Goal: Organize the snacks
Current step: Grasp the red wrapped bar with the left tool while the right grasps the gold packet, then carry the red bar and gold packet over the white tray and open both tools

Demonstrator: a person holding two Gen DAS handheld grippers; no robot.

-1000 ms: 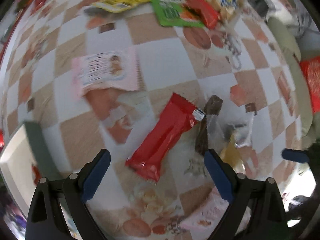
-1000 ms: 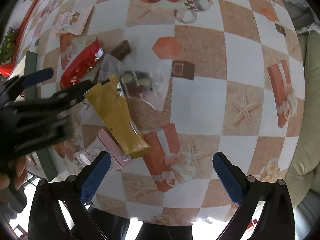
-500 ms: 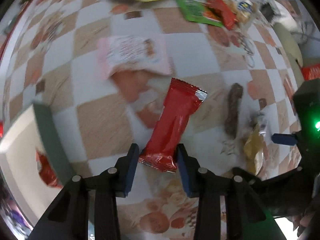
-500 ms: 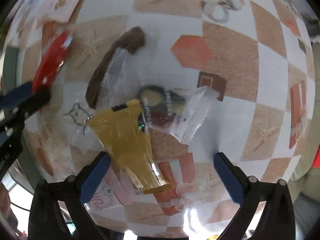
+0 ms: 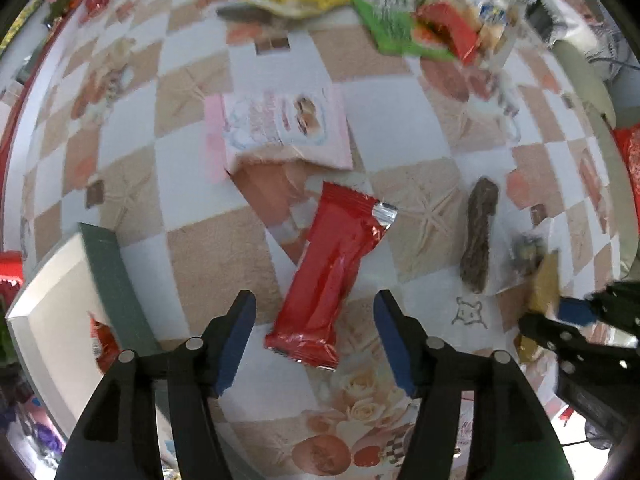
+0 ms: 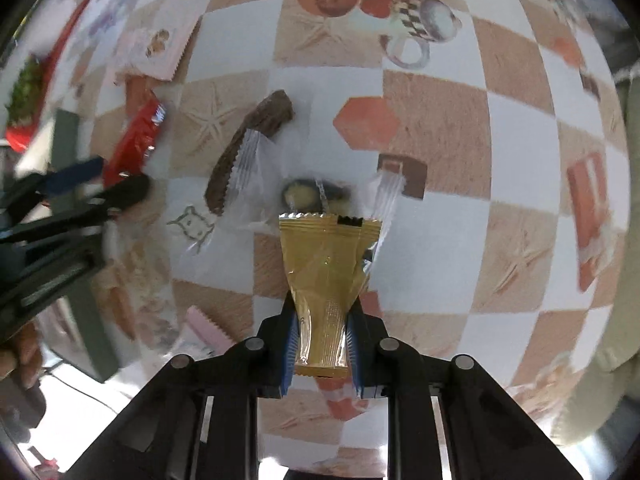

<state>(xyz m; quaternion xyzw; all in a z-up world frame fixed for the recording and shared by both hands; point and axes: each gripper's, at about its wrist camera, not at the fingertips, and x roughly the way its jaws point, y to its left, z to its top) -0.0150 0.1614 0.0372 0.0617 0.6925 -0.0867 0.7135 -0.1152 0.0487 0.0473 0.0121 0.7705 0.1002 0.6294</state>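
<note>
A red snack packet [image 5: 334,276] lies on the checkered tablecloth between the fingers of my left gripper [image 5: 314,334], which is open with a gap on each side of it. The packet also shows in the right wrist view [image 6: 134,142]. My right gripper [image 6: 322,344] is shut on the near end of a gold snack packet [image 6: 326,276], seen at the right edge of the left wrist view [image 5: 544,284]. A brown bar in a clear wrapper [image 6: 248,144] and a clear packet with dark sweets [image 6: 316,196] lie just beyond the gold packet.
A white box with a green rim [image 5: 112,276] holding a red packet stands at the left. A pink packet [image 5: 280,128] lies beyond the red one. Several yellow, green and red snacks [image 5: 400,16] are piled at the far edge. A cushion [image 5: 588,80] is at the right.
My left gripper was nearly closed around the red packet and has opened wider. My right gripper, open before, has closed on the gold packet, which now points straight ahead.
</note>
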